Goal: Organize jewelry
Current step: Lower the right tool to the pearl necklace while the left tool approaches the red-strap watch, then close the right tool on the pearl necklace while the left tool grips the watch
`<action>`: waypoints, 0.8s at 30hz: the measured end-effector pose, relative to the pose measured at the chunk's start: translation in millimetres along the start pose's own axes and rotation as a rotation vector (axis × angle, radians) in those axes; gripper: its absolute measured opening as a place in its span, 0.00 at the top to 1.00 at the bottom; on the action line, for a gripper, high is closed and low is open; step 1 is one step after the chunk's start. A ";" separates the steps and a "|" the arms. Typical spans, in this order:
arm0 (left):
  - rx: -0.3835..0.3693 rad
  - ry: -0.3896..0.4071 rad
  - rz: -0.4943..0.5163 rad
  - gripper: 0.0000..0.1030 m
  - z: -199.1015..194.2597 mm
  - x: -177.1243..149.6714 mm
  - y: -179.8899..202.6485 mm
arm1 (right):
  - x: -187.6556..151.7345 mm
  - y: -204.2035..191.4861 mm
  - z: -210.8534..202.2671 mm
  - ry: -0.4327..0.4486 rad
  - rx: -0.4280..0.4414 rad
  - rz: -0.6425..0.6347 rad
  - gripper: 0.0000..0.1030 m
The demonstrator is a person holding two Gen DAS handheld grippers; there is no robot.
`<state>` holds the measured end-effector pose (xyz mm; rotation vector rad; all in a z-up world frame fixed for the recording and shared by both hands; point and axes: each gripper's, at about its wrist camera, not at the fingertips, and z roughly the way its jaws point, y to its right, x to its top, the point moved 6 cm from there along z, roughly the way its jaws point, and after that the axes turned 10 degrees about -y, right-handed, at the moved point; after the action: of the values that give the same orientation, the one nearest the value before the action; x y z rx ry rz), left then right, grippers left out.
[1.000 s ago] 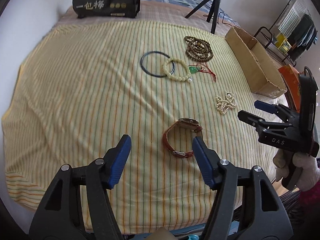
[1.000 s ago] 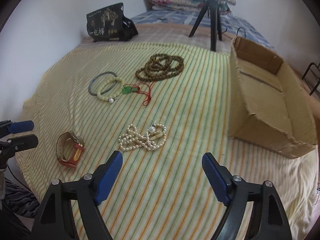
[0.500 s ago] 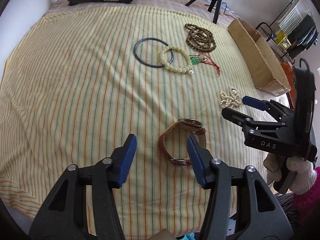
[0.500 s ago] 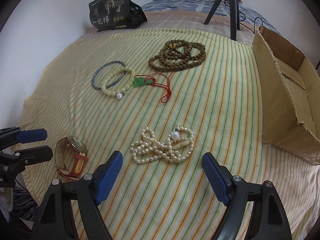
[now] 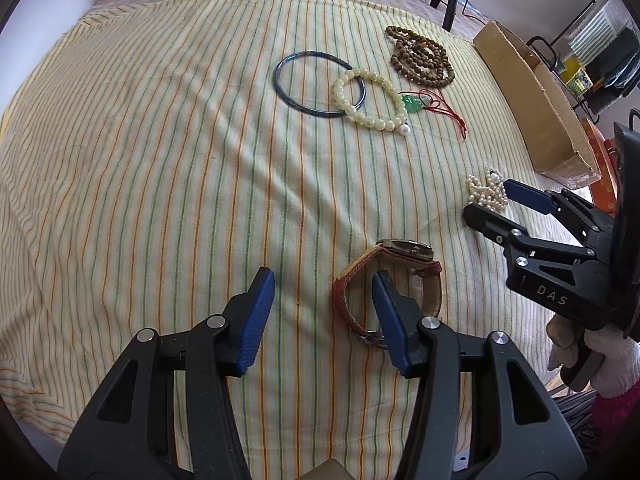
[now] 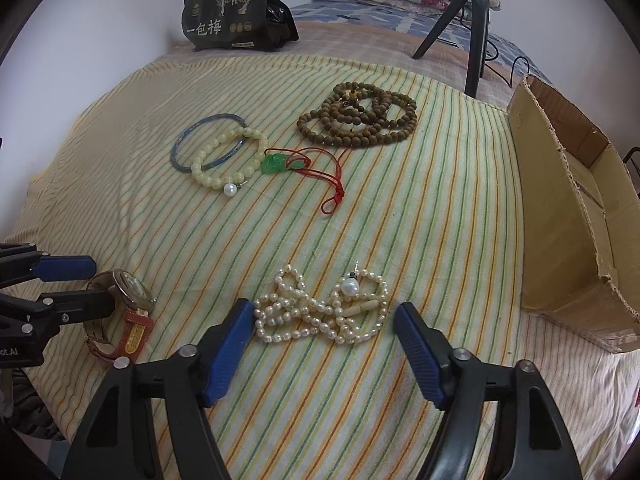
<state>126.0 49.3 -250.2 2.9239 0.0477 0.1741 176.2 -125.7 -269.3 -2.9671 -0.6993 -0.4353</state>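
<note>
A red-strapped watch [image 5: 400, 256] lies on the striped cloth. My left gripper [image 5: 324, 284] is open, with its right finger inside the strap loop. The watch also shows in the right wrist view [image 6: 128, 300]. A white pearl necklace [image 6: 324, 312] lies bunched just ahead of my open right gripper [image 6: 324, 320], between its fingers. Farther back lie a blue bangle [image 5: 316, 84], a cream bead bracelet [image 5: 372, 100], a green pendant on red cord [image 5: 416, 104] and a brown bead string [image 5: 420, 56]. An open cardboard box [image 6: 576, 200] stands at the right.
A black printed bag [image 6: 232, 12] stands at the back edge of the bed. A black tripod [image 6: 472, 20] stands behind the cloth. The right gripper [image 5: 496, 200] shows in the left wrist view over the pearls [image 5: 484, 192]. A rack [image 5: 592, 64] stands beyond the box.
Both grippers have moved forward and down. The left has come onto the watch, its right finger now in the strap loop. The right has closed in on the pearl necklace.
</note>
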 end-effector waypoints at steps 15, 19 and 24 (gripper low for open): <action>0.012 0.002 -0.006 0.70 0.2 -0.6 -5.2 | -5.2 18.0 -6.0 0.000 0.066 0.027 0.77; 0.018 0.010 0.002 0.88 -1.1 -3.1 -6.1 | -7.6 22.9 -7.0 0.004 0.084 0.047 0.84; 0.011 0.013 0.005 0.94 -1.5 -2.7 -1.6 | -10.2 26.2 -10.1 0.007 0.105 0.064 0.92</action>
<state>123.0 51.1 -249.4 2.9343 0.0441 0.1939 176.5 -154.8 -262.4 -2.8789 -0.6050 -0.3922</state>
